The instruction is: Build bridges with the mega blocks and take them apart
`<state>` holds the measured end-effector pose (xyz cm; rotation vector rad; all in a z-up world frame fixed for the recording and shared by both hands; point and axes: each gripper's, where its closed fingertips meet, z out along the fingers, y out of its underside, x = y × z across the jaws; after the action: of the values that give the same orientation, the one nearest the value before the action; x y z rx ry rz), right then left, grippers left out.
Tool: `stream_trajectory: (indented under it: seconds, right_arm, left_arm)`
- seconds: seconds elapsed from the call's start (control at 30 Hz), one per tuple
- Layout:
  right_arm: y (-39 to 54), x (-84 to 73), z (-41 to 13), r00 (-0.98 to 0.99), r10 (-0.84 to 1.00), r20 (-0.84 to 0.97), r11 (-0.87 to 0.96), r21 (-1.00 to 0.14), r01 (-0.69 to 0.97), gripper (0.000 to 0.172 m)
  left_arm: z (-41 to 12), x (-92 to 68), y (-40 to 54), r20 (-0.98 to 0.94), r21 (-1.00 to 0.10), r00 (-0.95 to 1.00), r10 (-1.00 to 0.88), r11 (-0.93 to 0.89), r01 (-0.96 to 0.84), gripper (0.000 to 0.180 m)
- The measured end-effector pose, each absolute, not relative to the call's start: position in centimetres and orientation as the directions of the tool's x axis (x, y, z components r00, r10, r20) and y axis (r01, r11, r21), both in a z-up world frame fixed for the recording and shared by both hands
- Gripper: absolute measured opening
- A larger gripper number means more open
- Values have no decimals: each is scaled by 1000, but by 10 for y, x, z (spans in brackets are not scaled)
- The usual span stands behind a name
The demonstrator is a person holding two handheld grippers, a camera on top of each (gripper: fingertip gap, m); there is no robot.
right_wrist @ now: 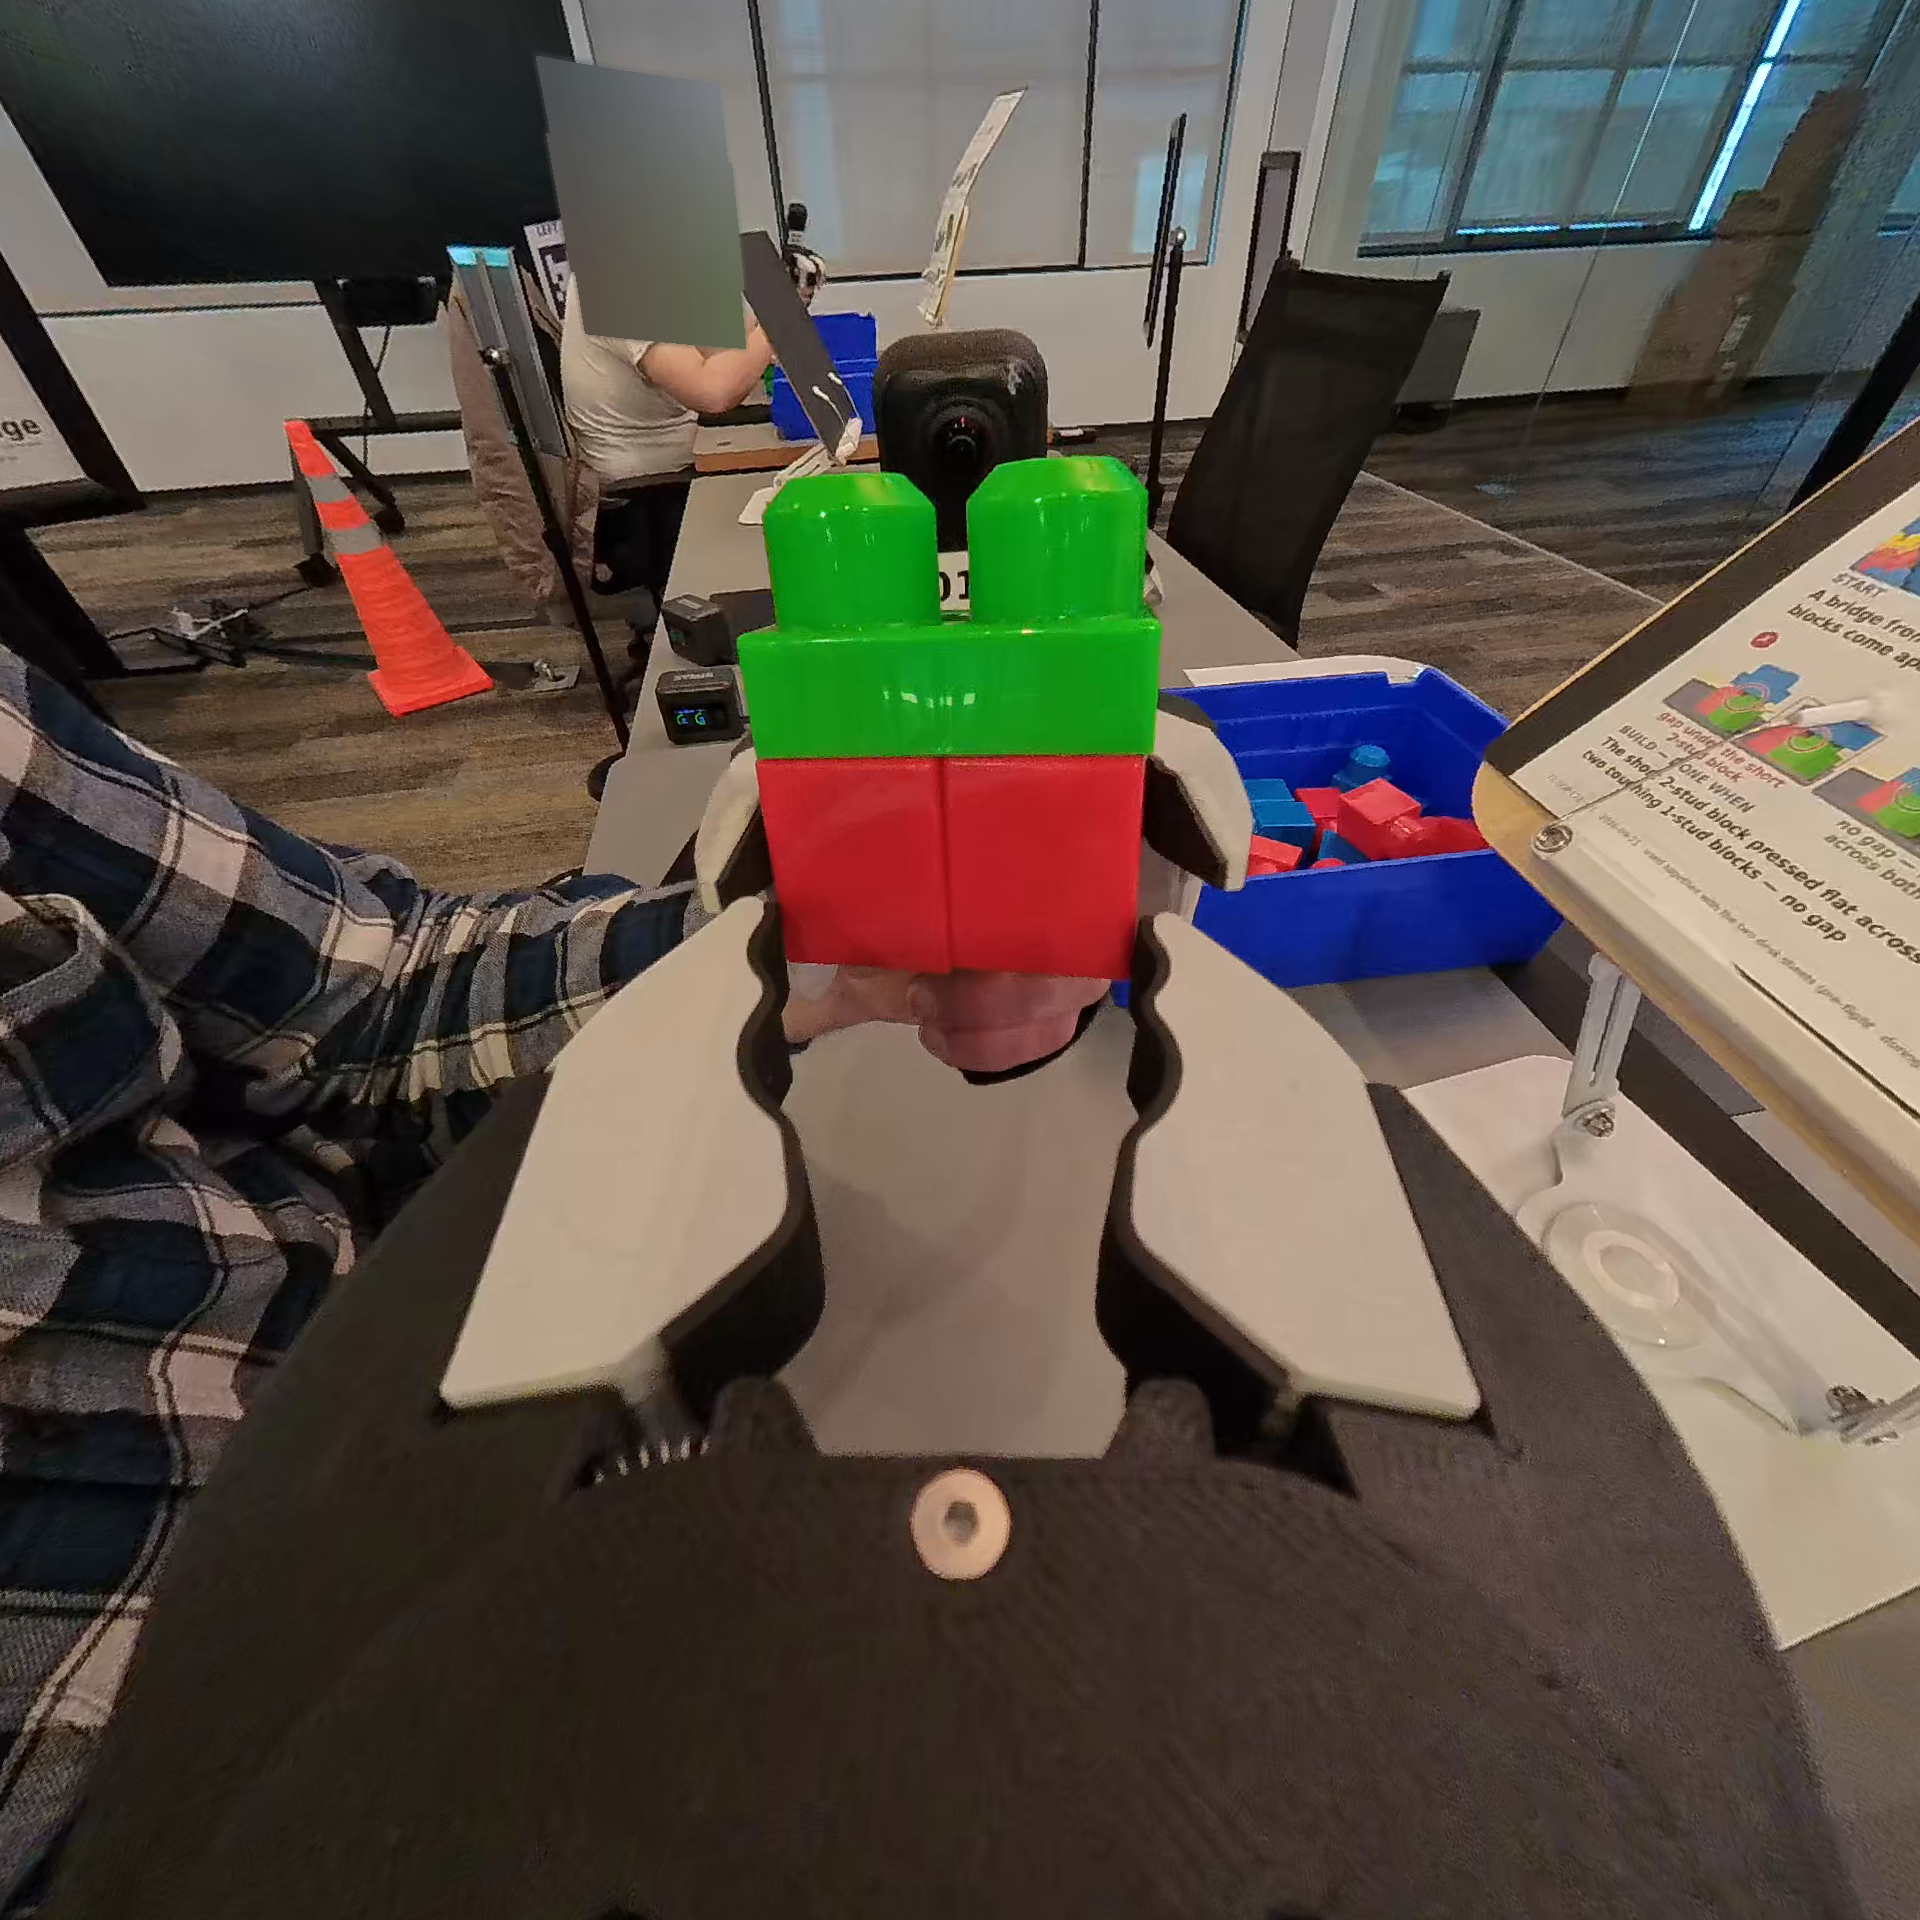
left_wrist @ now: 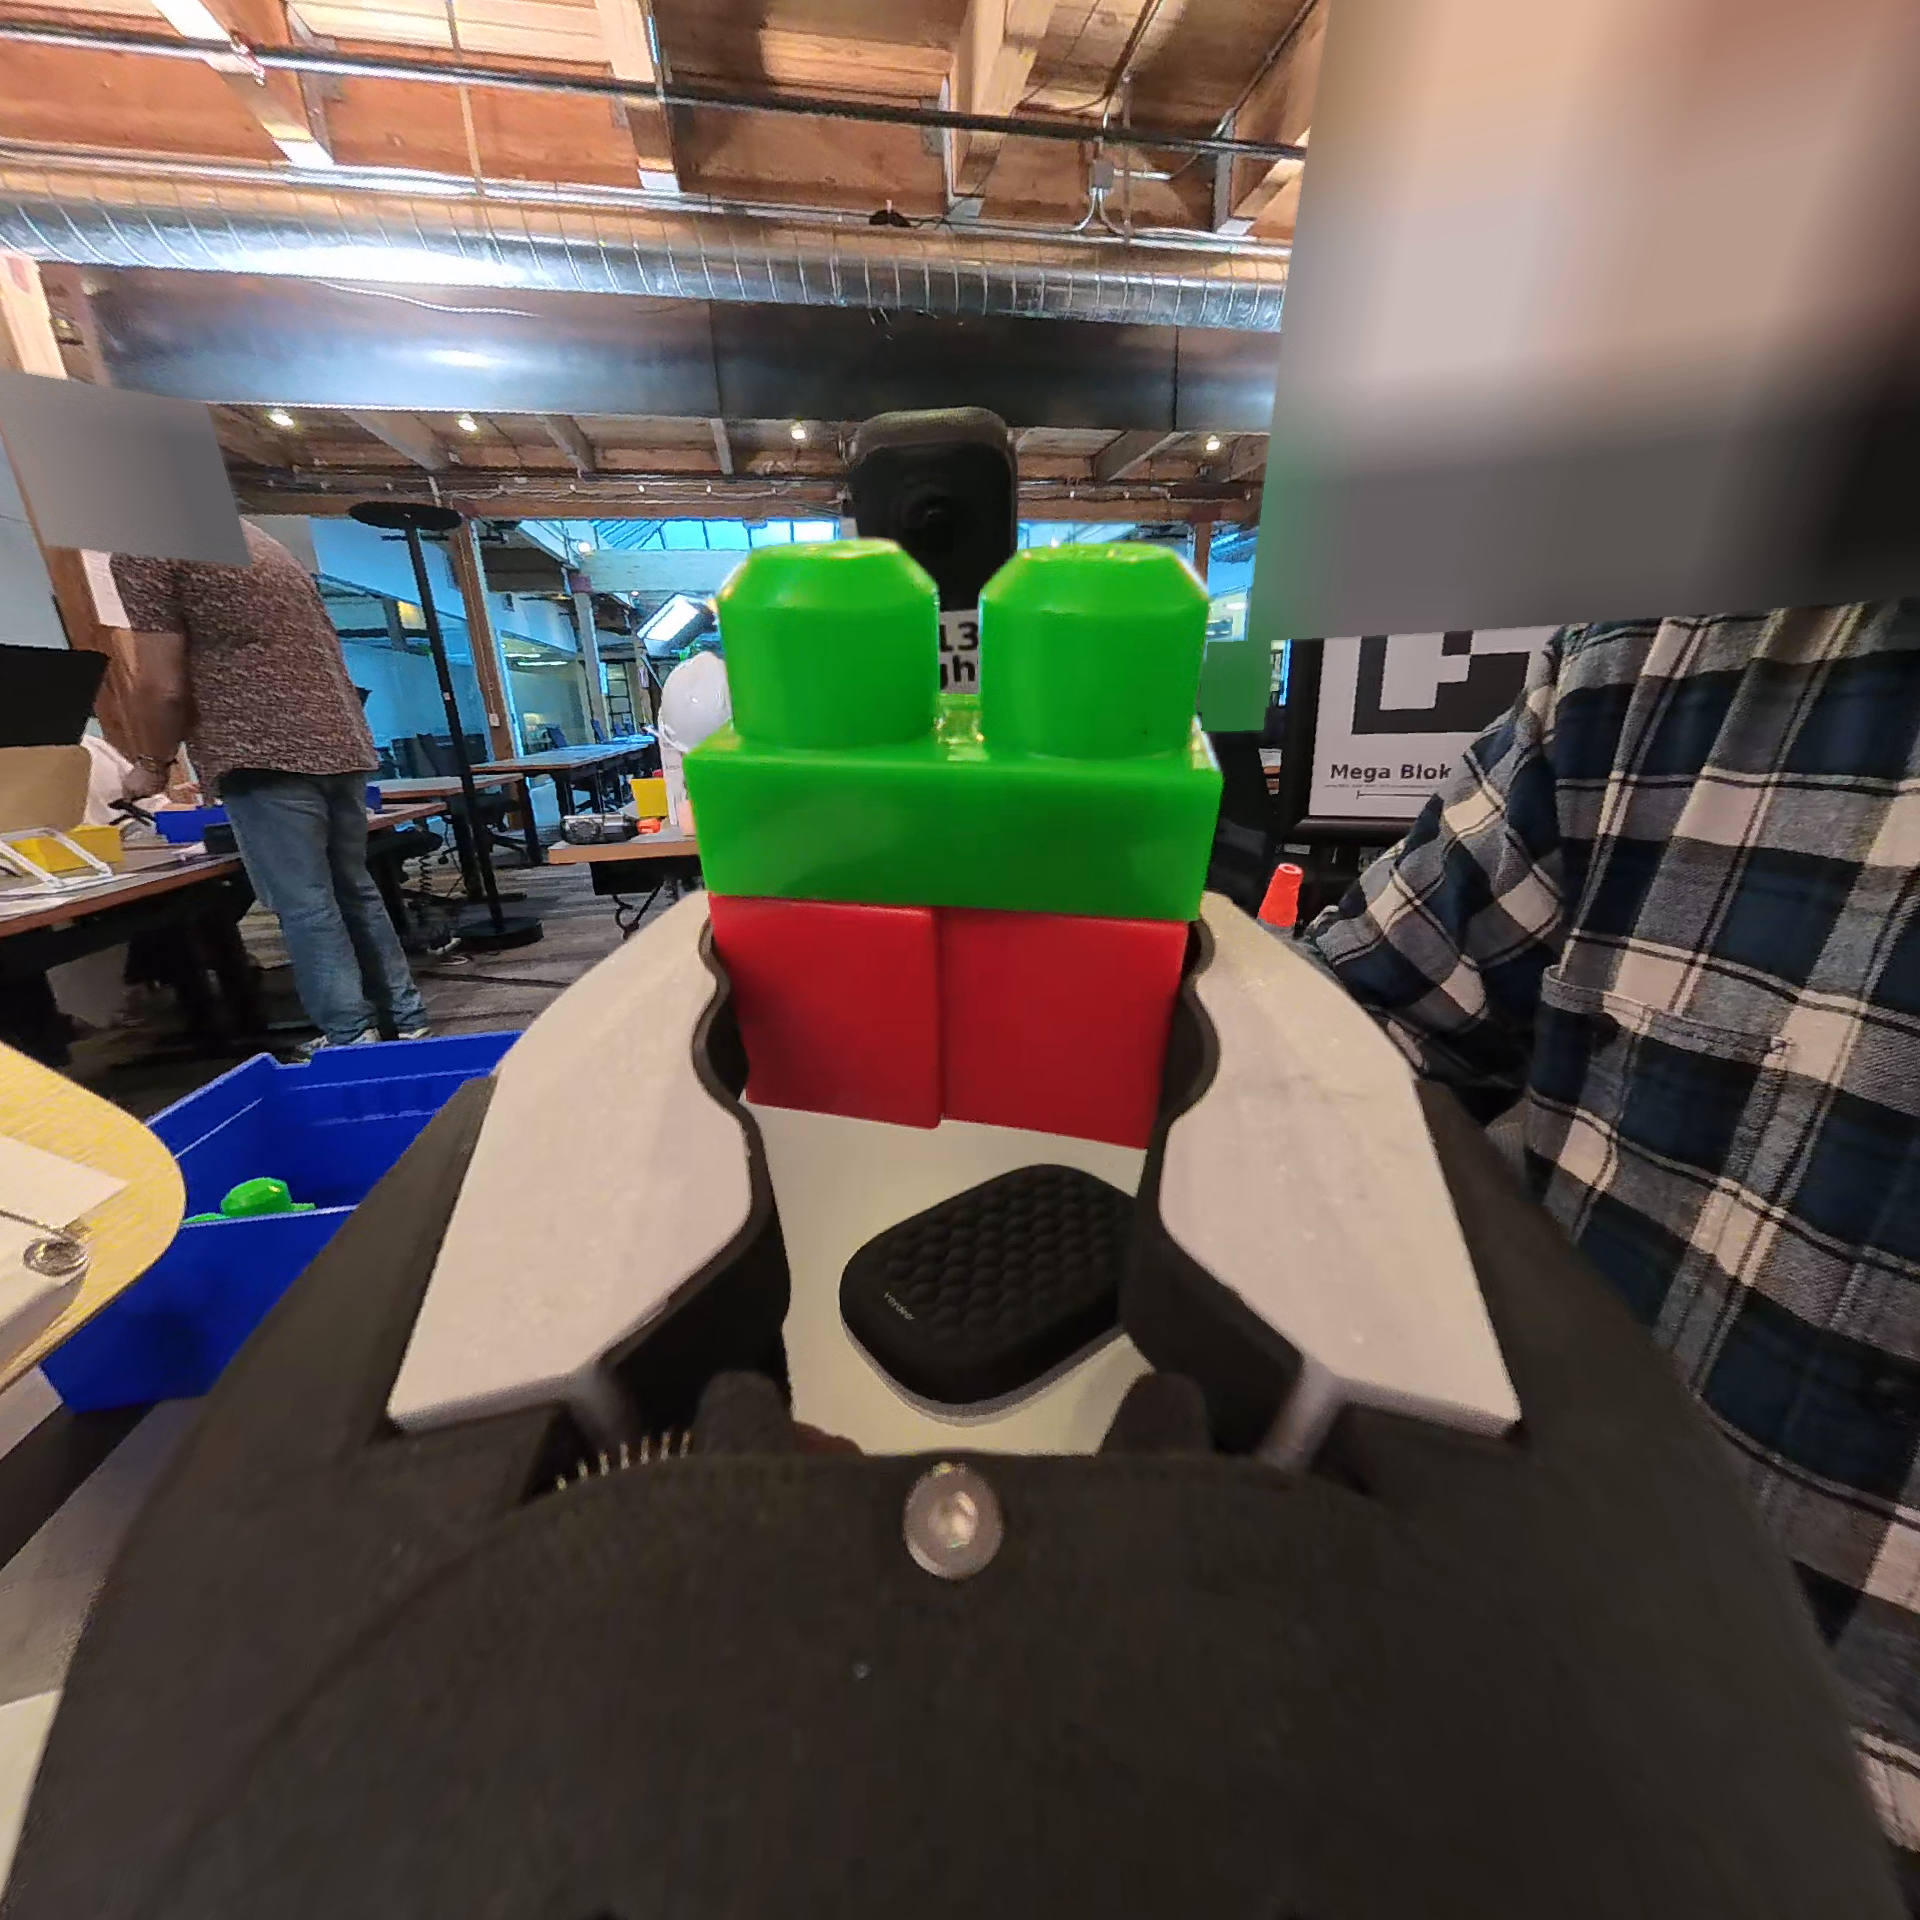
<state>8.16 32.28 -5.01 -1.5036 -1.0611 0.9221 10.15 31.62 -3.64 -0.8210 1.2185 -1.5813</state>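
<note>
Both grippers flank the bridge, centre frame, held aloft: left gripper [left_wrist: 951,997] clamped on the red blocks [left_wrist: 951,1013], right gripper [right_wrist: 951,935] not quite gripping them. I fear an uneven squeeze could pop the green block [right_wrist: 951,681] off.

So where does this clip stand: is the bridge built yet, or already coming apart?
Built: the green block sits flat across two touching red blocks, no gap. In hand: the left tool clamps the red pair, lifted off the table; the right tool closes around it from the opposite side. Left: pulling the blocks apart.
</note>
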Motion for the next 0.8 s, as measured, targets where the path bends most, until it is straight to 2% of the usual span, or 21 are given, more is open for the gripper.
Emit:
stream_trajectory:
  seconds: [0.17,0.23,0.3,0.43,0.53,0.6,0.7,0.8]
  right_arm:
    - [321,82,-54,311,951,0,-63,-979,192,62]
    - [322,82,-60,311,950,27,-48,-972,232,49]
    - [322,83,-61,318,947,46,-32,-971,236,45]
    - [325,83,-57,346,936,71,-14,-972,236,49]
    - [327,85,-58,342,938,59,-26,-971,240,62]
    - [330,96,-56,376,923,82,-15,-969,248,61]
    - [332,114,-48,402,915,-44,-120,-979,165,63]
    - [332,120,-35,358,905,-228,-249,-968,15,68]
  left_arm:
    - [-33,101,314,-25,-939,-357,-934,-101,329,79]
    - [-32,100,309,-20,-932,-405,-914,-129,338,79]
    - [-29,102,305,-24,-927,-415,-910,-135,349,79]
    - [-25,102,308,-29,-921,-406,-913,-133,366,78]
    - [-23,103,318,-32,-922,-329,-944,-99,373,78]
    - [-22,103,330,-71,-933,-189,-979,-1,359,78]
    - [-30,107,349,-308,-941,117,-944,321,109,78]
    - [-29,111,358,-578,-815,264,-772,558,-152,78]
